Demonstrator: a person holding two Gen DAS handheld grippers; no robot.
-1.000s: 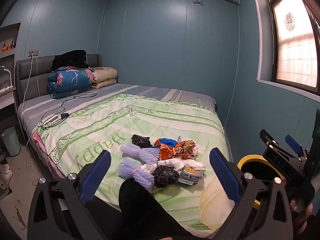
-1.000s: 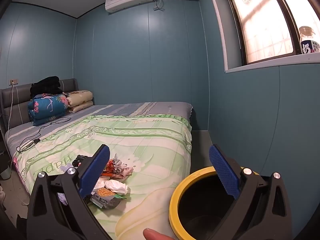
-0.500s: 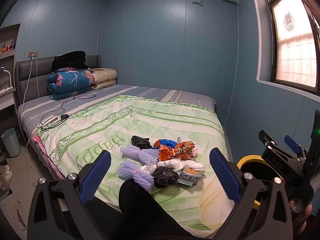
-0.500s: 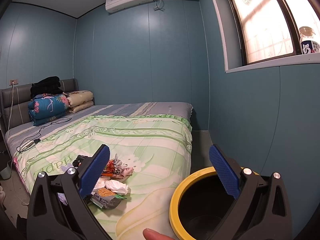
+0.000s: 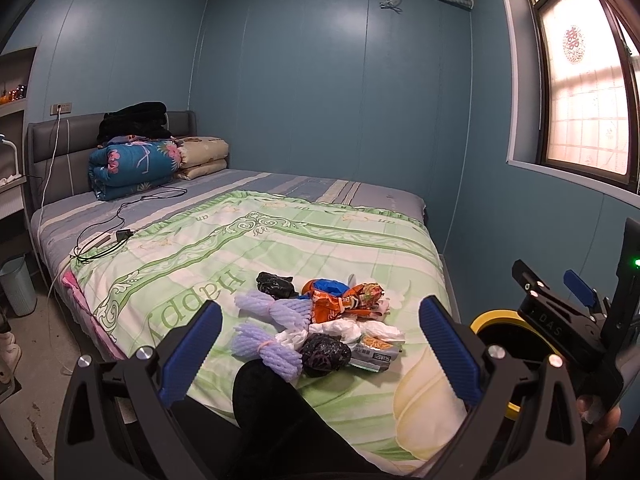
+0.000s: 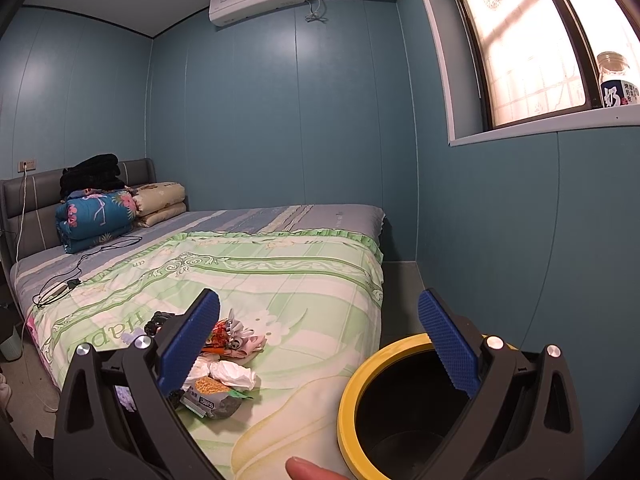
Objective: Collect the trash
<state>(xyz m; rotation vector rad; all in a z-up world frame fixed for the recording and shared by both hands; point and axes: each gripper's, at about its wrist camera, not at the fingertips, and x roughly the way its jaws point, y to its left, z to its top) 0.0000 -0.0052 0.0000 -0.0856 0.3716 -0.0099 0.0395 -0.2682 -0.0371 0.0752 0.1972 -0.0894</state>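
A heap of trash (image 5: 320,324) lies on the near part of the green bedspread (image 5: 280,240): purple foam nets (image 5: 276,310), black crumpled bags (image 5: 322,354), an orange snack wrapper (image 5: 346,300), white tissues (image 5: 348,330) and a noodle packet (image 5: 376,354). My left gripper (image 5: 320,350) is open, held short of the heap, empty. Right of the bed stands a black bin with a yellow rim (image 6: 356,384). My right gripper (image 6: 320,346) is open over the bed edge beside the bin; the tissues (image 6: 232,374) and packet (image 6: 208,396) show by its left finger.
Folded quilts (image 5: 136,166) and pillows are stacked at the headboard, with a black cable and charger (image 5: 120,236) on the sheet. A pale bin (image 5: 18,284) stands on the floor at left. A jar (image 6: 614,80) sits on the windowsill. A person's dark knee (image 5: 276,408) is below the left gripper.
Both views have shifted very slightly; the trash heap, bin and both open grippers stay as they were.
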